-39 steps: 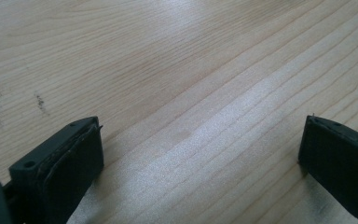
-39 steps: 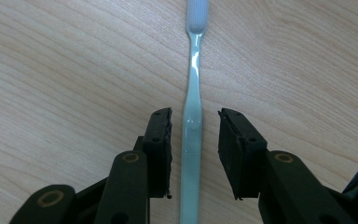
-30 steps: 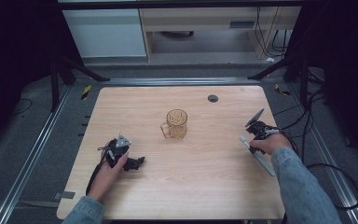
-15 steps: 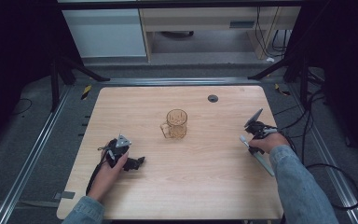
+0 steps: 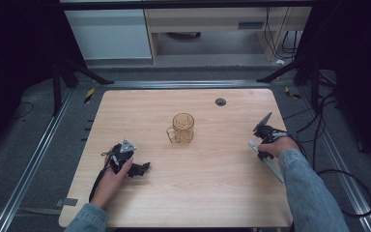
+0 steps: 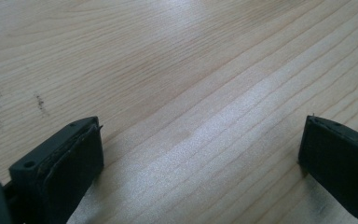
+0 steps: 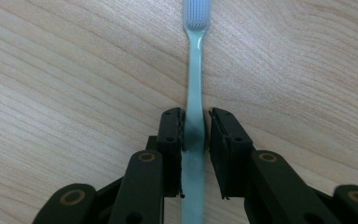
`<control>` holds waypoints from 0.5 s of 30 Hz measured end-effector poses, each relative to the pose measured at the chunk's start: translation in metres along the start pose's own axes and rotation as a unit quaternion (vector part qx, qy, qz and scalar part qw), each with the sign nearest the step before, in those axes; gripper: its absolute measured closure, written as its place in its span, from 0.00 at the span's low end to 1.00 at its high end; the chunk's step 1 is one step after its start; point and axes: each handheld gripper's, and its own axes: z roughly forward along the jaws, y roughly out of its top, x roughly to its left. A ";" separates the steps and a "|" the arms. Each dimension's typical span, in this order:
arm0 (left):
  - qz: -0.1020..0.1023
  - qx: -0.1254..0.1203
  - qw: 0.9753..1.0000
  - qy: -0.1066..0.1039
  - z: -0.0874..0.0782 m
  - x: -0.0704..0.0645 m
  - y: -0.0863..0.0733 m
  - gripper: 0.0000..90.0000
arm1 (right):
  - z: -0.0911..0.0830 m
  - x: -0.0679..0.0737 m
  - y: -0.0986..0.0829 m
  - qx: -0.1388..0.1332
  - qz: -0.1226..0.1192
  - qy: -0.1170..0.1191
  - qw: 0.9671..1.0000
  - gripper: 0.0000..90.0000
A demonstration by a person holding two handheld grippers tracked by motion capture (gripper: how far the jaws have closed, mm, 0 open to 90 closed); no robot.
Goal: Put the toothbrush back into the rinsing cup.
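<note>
Pale wooden table (image 5: pixel 207 183) on grey floor, right gripper (image 7: pixel 196 130) clamping toothbrush (image 7: pixel 195 70), left gripper (image 6: pixel 200 154) spread wide.

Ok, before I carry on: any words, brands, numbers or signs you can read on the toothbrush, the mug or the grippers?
None can be read.
Toothbrush, clamped in the right gripper: plain handle, no print visible.
Amber glass mug: patterned surface, no lettering to make out at this size.
Left gripper, jaws open over the table: no markings.
Yellow-and-black strips on the floor: hazard striping, no text.
</note>
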 end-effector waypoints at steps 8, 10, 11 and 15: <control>0.000 0.000 1.000 0.000 0.000 0.000 0.000 0.00 | 0.000 0.001 0.003 0.003 -0.002 -0.004 1.000 0.84; 0.000 0.000 1.000 0.000 0.000 0.000 0.000 0.00 | 0.000 0.001 0.003 0.003 -0.003 -0.005 1.000 0.85; 0.000 0.000 1.000 0.000 0.000 0.000 0.000 0.00 | 0.000 0.001 0.003 0.003 0.000 -0.005 1.000 0.85; 0.000 0.000 1.000 0.000 0.000 0.000 0.000 0.00 | 0.000 0.001 0.003 0.003 -0.001 -0.007 1.000 0.87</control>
